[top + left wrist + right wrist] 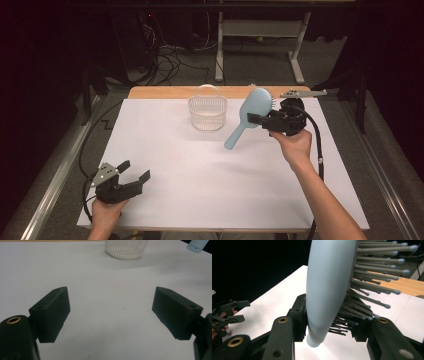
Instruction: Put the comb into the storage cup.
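A light blue hairbrush [252,107] hangs above the white table sheet [200,175], head up and far, handle slanting down toward the near left. My right gripper [256,120] is shut on it near where head and handle meet. In the right gripper view the brush [329,282] stands between the jaws of that gripper [329,323], one pad on its smooth back, the other among the bristles. My left gripper [135,171] rests at the table's near left corner, open and empty. Its own view shows its jaws [110,312] wide apart over bare sheet.
A white ribbed plastic basket [207,112] stands at the back middle of the table, just left of the brush; its base [126,248] shows in the left gripper view. A wooden strip [165,92] edges the far side. Cables and a desk frame lie on the floor beyond.
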Motion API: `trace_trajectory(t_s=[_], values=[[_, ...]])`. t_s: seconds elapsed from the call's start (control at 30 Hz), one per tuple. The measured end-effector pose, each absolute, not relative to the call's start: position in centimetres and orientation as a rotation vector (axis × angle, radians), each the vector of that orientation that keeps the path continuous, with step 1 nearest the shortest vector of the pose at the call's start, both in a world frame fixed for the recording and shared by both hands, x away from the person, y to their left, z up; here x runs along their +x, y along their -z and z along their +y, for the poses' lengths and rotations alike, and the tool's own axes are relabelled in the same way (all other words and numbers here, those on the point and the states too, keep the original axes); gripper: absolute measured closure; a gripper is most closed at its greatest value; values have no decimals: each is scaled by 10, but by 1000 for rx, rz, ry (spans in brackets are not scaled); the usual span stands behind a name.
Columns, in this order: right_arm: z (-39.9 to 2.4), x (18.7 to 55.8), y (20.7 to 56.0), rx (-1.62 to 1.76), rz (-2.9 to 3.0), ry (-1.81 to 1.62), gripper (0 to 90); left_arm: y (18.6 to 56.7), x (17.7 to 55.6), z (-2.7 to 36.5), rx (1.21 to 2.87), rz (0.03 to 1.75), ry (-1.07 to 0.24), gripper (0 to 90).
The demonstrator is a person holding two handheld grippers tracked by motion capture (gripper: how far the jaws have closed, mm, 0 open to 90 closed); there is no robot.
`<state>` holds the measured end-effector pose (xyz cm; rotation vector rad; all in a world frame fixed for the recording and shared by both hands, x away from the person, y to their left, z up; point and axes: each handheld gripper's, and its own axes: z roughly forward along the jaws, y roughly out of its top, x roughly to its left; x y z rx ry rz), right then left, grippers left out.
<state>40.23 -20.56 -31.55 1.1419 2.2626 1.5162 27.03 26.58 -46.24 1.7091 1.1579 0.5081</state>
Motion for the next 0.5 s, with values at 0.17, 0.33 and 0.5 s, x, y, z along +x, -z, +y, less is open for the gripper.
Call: trace_trajectory(t_s=[0.17,0.33,0.5], values=[[-203,406,313,1132,2266,-1519,565,463,270,265,1713,1155,-506,144],[-200,410,309,1129,2265,-1526,564,463,270,265,1713,1152,-507,144],[-196,413,305,1118,2273,-1518,564,463,270,265,1713,1153,-508,144]])
